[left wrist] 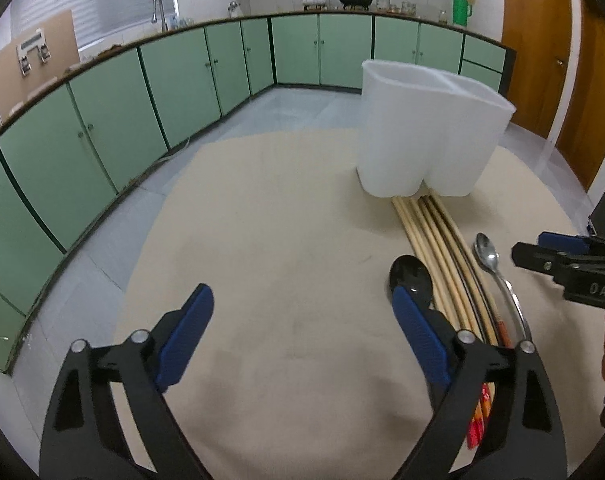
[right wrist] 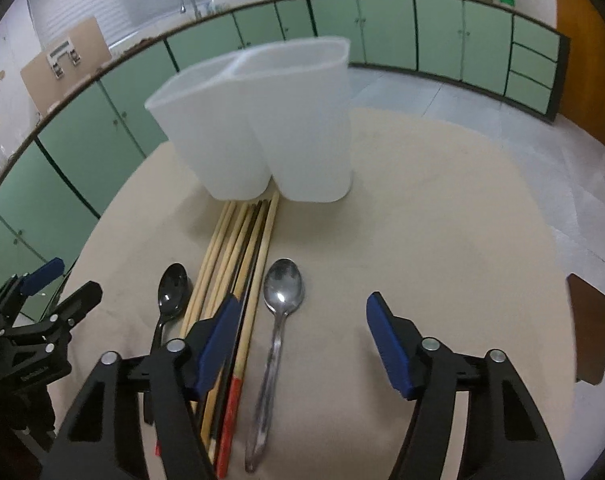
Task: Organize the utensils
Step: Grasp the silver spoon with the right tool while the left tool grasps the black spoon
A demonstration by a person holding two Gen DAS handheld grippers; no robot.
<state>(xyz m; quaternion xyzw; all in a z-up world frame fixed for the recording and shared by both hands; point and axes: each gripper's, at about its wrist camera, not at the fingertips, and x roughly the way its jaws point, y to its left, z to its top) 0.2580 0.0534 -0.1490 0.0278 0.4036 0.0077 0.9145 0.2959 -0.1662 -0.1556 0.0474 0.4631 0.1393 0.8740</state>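
Note:
A white two-compartment holder stands upright on the beige table. Several chopsticks lie in a bundle in front of it. A black spoon lies left of the bundle and a metal spoon lies right of it. My left gripper is open and empty, its right finger just over the black spoon. My right gripper is open and empty above the metal spoon's handle. The right gripper also shows in the left wrist view.
The round table carries a beige cloth. Green cabinets and a counter run along the back. A brown chair back stands at the table's right edge. Wooden doors are at the far right.

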